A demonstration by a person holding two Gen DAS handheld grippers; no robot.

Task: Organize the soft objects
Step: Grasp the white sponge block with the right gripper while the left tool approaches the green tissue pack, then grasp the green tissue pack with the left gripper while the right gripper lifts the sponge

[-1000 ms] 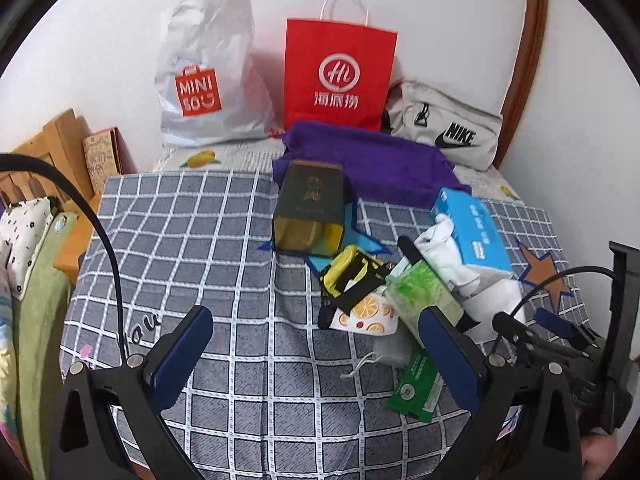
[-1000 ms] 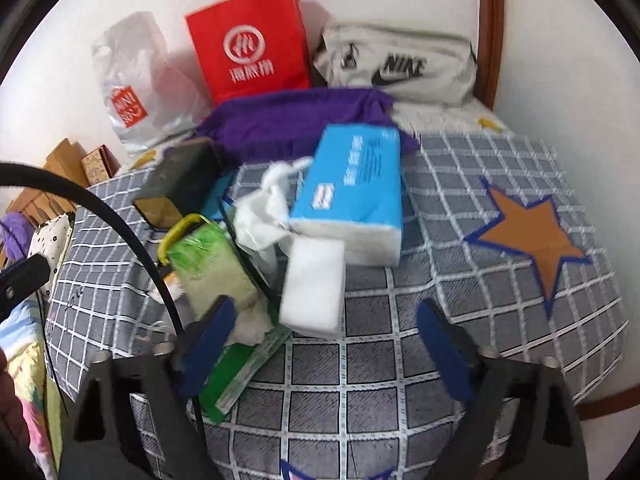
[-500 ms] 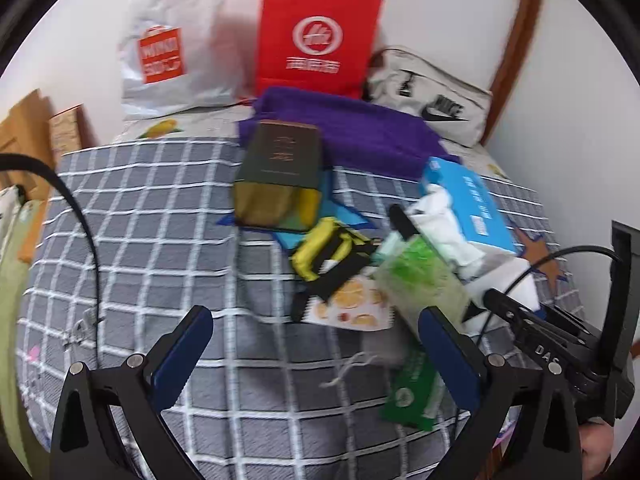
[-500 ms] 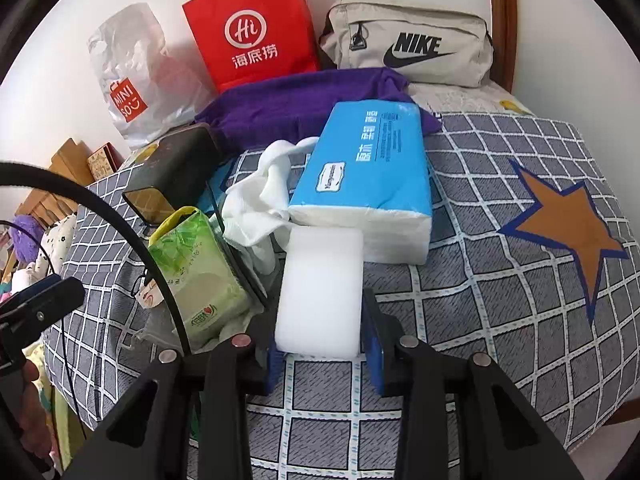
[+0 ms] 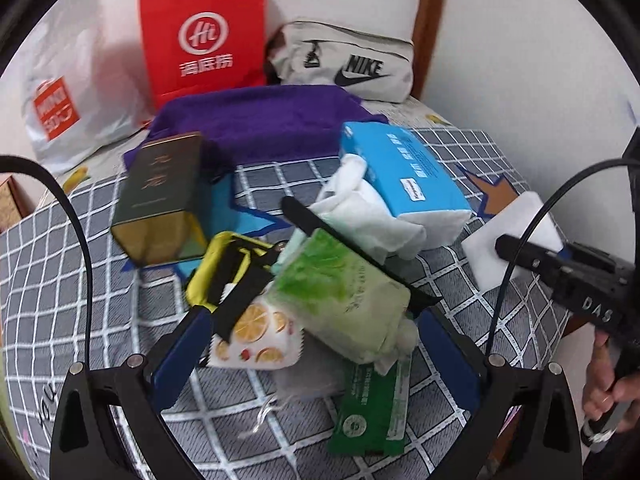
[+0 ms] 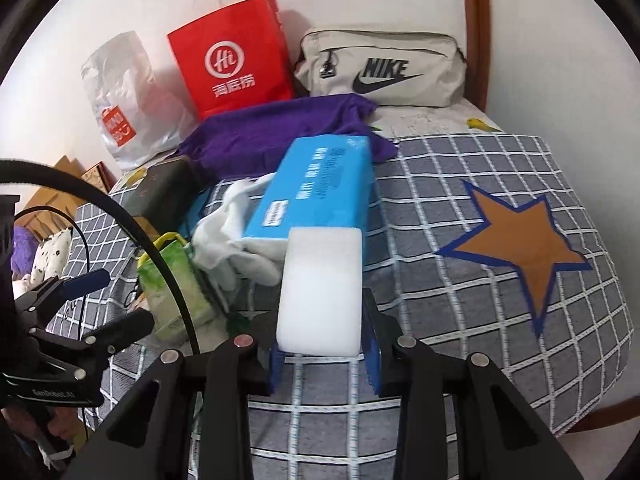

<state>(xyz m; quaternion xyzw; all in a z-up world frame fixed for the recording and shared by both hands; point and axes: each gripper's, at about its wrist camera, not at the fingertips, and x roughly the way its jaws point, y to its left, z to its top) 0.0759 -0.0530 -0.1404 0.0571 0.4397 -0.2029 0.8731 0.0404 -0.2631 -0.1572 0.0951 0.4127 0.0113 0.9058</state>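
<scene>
Against the wall at the back of the bed, a red paper bag [image 6: 234, 66] carries a white circled "Hi" logo over Chinese characters, a grey pouch [image 6: 382, 66] beside it reads NIKE with the swoosh, and a silvery plastic bag [image 6: 124, 100] has an orange label too blurred to read. On the checked blanket [image 6: 460, 184], the right gripper [image 6: 322, 354] has just been closing, and its blue pads now clamp a white foam block [image 6: 322, 288] just in front of a blue tissue pack [image 6: 316, 188]. Left of that, the left gripper [image 5: 316, 344] hangs with its fingers wide apart, holding nothing, above a green wipes pack [image 5: 344, 292] and an orange-slice printed packet [image 5: 256, 340]; "DAS" shows on the right gripper's body in the left view.
</scene>
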